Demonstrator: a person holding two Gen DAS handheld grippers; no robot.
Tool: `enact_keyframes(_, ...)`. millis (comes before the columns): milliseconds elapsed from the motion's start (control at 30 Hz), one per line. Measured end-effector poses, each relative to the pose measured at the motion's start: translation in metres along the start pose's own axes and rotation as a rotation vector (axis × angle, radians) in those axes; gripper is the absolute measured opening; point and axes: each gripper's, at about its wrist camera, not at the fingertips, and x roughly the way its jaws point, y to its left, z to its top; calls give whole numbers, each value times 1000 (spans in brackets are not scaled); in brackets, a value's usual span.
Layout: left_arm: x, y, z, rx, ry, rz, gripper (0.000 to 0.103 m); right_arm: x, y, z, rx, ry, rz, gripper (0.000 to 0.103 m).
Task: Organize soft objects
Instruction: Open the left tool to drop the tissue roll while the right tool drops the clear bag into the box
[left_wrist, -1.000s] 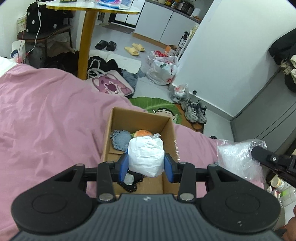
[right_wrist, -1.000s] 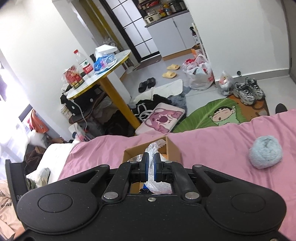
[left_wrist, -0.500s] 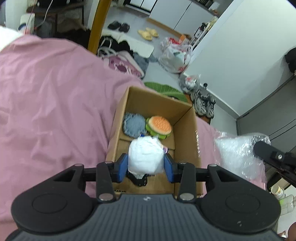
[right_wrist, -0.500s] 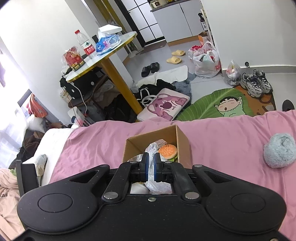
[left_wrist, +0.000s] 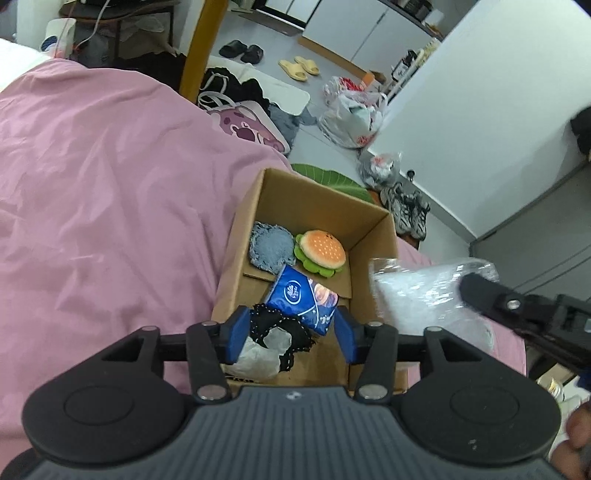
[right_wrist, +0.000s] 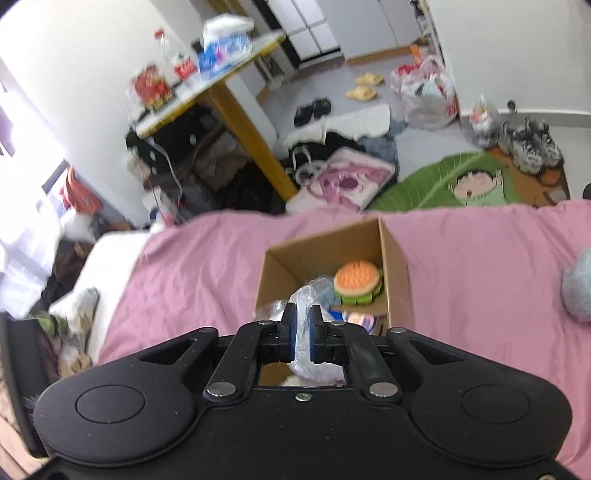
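A cardboard box (left_wrist: 238, 236) stands on the pink bedspread (left_wrist: 103, 192). In it lie a blue tissue pack (left_wrist: 301, 297), a burger plush (left_wrist: 320, 252), a blue-grey knit pad (left_wrist: 269, 246) and a black lacy cloth (left_wrist: 280, 332). My left gripper (left_wrist: 290, 332) is open and empty above the box's near end. My right gripper (right_wrist: 303, 325) is shut on a clear plastic bag (right_wrist: 306, 306), which also shows in the left wrist view (left_wrist: 424, 295) right of the box. The box (right_wrist: 397, 269) and burger plush (right_wrist: 356, 280) show in the right wrist view.
A fluffy grey-blue ball (right_wrist: 578, 288) lies on the bedspread to the right. Beyond the bed are a yellow-legged table (right_wrist: 255, 136), bags, shoes and a green leaf mat (right_wrist: 458, 181) on the floor.
My left gripper has opened and let go of the tissue pack, which now lies blue side up in the box. My right gripper has stayed shut on the plastic bag and risen.
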Motion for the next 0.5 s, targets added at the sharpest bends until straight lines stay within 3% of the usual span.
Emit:
enact_keyframes(133,-5,0,-1,-1,-18,21,56,-2,-2,-8,0,34,-11,13)
enact_keyframes(333,-9,1,-2,0,-35,40,57,-24,-15,-14,12,26,-45,24)
enact_keyframes(500,-8,-3,-2,8,-37,48,67,-38,-28,-20,44,4,-72,30)
